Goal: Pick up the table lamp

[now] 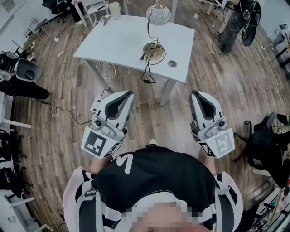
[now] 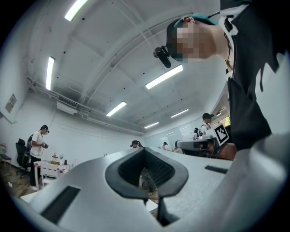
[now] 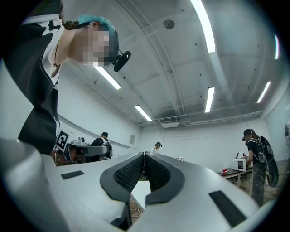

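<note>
**While the Lamp Waits, Nothing Is Lifted Yet**

Since we hold the left gripper and right gripper close to us, each pressed together on nothing (only floor lies ahead), the pickup has not begun. Farther off, the table lamp stands upright on the white table, untouched. Reaching, gripping and lifting remain.

Upper centre of the head view: table, with table lamp on its right half, cup at its far edge. Lower down, short of the table's near edge: left gripper at left, right gripper at right, well apart.
</note>
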### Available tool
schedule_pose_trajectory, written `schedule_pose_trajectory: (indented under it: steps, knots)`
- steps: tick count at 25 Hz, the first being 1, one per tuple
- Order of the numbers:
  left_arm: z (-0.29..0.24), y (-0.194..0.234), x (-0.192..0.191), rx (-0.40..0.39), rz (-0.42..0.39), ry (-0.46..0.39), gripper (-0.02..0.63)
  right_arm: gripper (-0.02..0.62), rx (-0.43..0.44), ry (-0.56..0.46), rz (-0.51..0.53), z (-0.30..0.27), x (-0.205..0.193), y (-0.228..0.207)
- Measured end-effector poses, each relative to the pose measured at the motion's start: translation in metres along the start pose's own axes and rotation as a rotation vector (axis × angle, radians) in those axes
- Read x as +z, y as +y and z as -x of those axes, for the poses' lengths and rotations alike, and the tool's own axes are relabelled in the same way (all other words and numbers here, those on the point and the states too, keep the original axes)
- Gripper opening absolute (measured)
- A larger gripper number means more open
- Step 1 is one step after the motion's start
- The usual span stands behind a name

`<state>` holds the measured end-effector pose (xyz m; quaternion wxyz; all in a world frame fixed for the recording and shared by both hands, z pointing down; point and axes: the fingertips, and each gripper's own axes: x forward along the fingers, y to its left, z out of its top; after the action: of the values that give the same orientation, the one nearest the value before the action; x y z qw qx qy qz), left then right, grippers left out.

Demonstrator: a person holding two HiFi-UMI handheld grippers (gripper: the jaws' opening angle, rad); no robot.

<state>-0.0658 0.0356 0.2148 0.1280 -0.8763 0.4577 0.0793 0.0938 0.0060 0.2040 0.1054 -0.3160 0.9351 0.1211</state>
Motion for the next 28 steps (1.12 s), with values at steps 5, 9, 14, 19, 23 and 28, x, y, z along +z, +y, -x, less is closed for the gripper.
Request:
schedule_pose_trajectory:
  steps: [5,9,14,19,23,28]
  knots:
    - [-0.024,0.0,-0.009,0.011,-0.001,0.003,-0.001,0.018,0.007,-0.001,-0.023,-0.004,-0.011,-0.027]
    - [-0.035,-0.003,-0.018,-0.003,0.001,0.035,0.0,0.018,0.007,-0.008,-0.047,-0.006,-0.019,-0.036]
    - [-0.045,-0.002,-0.015,0.003,0.002,0.039,0.0,0.018,0.006,-0.002,-0.057,-0.007,-0.022,-0.043]
    - [-0.05,-0.008,-0.02,-0.006,0.001,0.047,0.0,0.018,-0.004,0.04,-0.069,-0.007,-0.034,-0.05]
    - [-0.047,-0.007,-0.025,0.004,0.016,0.067,0.0,0.018,0.011,0.04,-0.088,-0.008,-0.035,-0.046]
    - [-0.048,0.002,-0.026,0.014,0.011,0.07,0.0,0.018,0.017,0.038,-0.093,-0.014,-0.04,-0.046]
